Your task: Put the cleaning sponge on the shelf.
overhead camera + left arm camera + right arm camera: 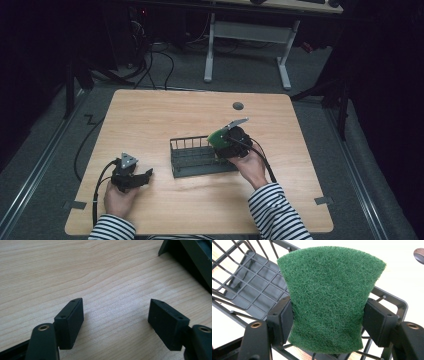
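A green, fibrous scouring pad (pixel 329 297) is gripped between the two black fingers (pixel 280 320) of the right gripper (pixel 327 322). The fingers are spread wide, each pressed against one side edge of the pad, which is pinched slightly narrower where it is held. In the right gripper view the pad is seen held above the dark wire dish rack (pixel 249 287), over its near right end, with the rack's grid floor visible to the left of the pad.

In the high view the right gripper (pixel 220 141) is seen at the right end of the rack (pixel 192 157), held in the person's right hand (pixel 250 167), and the pad (pixel 218 137) shows as a green patch at the gripper's tip, above the rack's rim. The rack is placed near the middle of the pale wooden desk (pixel 165 115).

The left gripper (pixel 142 176) is rested on the desk to the left of the rack and apart from it, held in the left hand (pixel 119 197). In the left gripper view its fingers (pixel 70 322) are seen spread wide with nothing but bare desk between them, and a corner of the rack (pixel 190 257) is seen at the upper right.
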The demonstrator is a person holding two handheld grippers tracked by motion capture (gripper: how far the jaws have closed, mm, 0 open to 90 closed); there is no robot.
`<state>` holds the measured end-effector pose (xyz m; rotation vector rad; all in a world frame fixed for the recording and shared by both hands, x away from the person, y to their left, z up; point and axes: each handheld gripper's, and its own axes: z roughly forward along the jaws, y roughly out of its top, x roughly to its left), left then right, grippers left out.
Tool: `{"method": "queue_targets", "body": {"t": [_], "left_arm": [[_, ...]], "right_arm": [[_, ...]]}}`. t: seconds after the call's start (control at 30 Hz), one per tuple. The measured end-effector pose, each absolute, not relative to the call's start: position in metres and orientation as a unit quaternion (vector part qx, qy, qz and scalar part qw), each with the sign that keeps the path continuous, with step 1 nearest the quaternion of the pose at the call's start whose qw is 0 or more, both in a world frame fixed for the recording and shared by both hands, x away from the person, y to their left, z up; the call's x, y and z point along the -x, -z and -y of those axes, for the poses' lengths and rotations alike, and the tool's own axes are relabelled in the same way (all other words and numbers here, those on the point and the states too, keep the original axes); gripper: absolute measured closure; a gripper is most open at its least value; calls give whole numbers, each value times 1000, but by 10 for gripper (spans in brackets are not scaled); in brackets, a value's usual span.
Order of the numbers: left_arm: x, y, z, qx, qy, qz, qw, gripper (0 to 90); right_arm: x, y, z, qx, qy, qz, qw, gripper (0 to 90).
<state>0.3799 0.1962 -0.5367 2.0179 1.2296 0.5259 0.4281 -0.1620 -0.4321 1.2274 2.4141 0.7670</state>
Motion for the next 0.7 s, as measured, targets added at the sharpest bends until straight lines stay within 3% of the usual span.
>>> {"method": "queue_targets", "body": {"t": [0.43, 0.7], "left_arm": [[-380, 537, -196, -780, -204, -475, 353, 292], [-380, 537, -196, -780, -204, -475, 353, 292]], "right_arm": [[-427, 429, 168, -436, -305, -837, 127, 227], [-418, 417, 180, -431, -329, -829, 139, 245]]}}
